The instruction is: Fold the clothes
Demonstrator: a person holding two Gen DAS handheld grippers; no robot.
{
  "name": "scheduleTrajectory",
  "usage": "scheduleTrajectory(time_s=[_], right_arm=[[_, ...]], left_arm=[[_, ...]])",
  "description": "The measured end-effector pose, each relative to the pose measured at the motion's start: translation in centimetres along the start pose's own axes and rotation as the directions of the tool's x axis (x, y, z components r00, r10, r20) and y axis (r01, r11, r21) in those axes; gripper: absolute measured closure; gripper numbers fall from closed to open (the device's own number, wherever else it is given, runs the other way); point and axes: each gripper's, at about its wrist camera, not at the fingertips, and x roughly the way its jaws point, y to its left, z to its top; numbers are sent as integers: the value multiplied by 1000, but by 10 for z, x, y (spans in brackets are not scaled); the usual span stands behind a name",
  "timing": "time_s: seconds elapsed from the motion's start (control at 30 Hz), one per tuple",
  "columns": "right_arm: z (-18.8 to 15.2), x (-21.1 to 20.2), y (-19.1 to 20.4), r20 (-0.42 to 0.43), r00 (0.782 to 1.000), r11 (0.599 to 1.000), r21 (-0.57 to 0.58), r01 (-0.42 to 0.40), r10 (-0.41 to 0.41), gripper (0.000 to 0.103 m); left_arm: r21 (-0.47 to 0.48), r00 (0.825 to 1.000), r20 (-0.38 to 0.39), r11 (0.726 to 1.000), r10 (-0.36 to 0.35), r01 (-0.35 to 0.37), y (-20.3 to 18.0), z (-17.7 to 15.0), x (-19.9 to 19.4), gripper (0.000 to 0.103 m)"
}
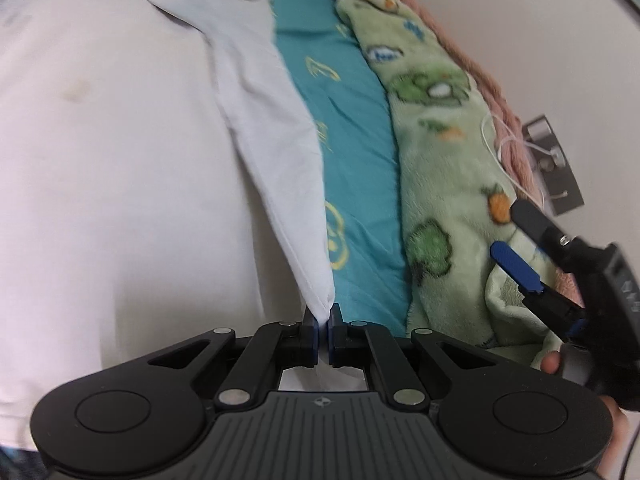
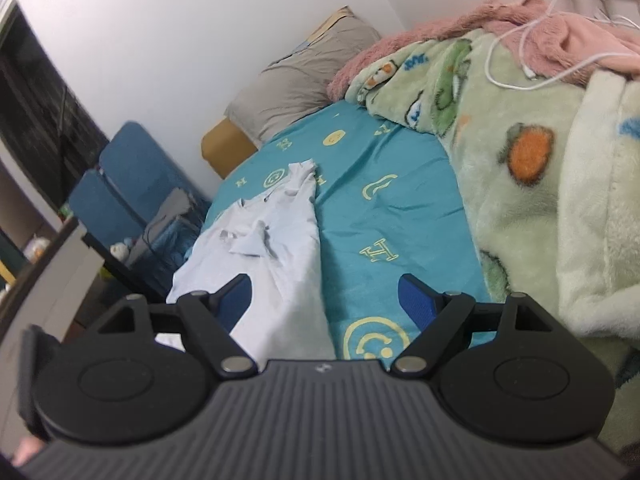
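Observation:
A white shirt (image 1: 120,152) lies spread on the teal bed sheet (image 1: 352,168). My left gripper (image 1: 323,316) is shut on a corner of its hem, and the cloth rises in a taut fold from the bed up to the jaws. In the right wrist view the same white shirt (image 2: 276,240) lies on the sheet (image 2: 392,216), collar end far away. My right gripper (image 2: 326,294) hangs open above the sheet beside the shirt's right edge, nothing between its fingers. The left wrist view also catches the right gripper (image 1: 510,236) open at the right, over the blanket.
A green fleece blanket (image 2: 520,152) with cartoon prints is heaped along the bed's right side, a pink blanket (image 2: 440,36) and a white cable (image 2: 516,60) behind it. A grey pillow (image 2: 304,76) leans on the wall. A blue chair (image 2: 128,184) stands left of the bed.

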Motion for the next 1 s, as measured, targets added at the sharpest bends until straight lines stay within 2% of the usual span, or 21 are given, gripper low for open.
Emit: scheduleTrajectory(time_s=[0.07,0.17,0.3,0.43,0.5,0.53,0.6,0.67,0.87,0.97,1.0], right_arm=[[-1,2,2,-13,1000,1000,-9,-1,1,21],[-2,4,6,-12,998,997,-49,61,-62,21],[-6,8,14,-30,996,993,-91,78,-81,21],[-11,16,19,-60,992,987,-123,102,-110,21],[-13,20,22,-76,990,986,-129,109,-119,21],[-14,22,23,-82,989,985,-130,112,-123,21],[-13,24,28,-83,988,985,-122,120,-131,21],[-5,29,41,-69,989,983,-142,117,-128,21],[25,65,85,-29,999,990,-141,33,-38,21],[24,92,88,-6,1000,991,-135,0,-1,22],[18,99,84,-9,1000,989,-145,14,-15,22]], left_arm=[[-14,1000,5,1000,14,-14,14,1,-16,99],[-45,999,2,998,41,-41,36,2,-31,99],[-44,993,-25,992,116,-117,63,-1,-31,99],[-13,970,-75,972,232,-234,82,-5,-8,97],[-13,963,-85,966,258,-260,87,-4,0,82],[-22,966,-86,968,246,-249,89,-1,-2,77],[-43,974,-57,974,218,-221,90,7,-10,52],[-57,978,-6,977,207,-207,90,19,-20,37],[-118,967,113,970,228,-214,93,92,-15,26],[-130,936,215,958,279,-256,93,141,-2,20],[-143,928,235,954,290,-262,92,160,10,20]])
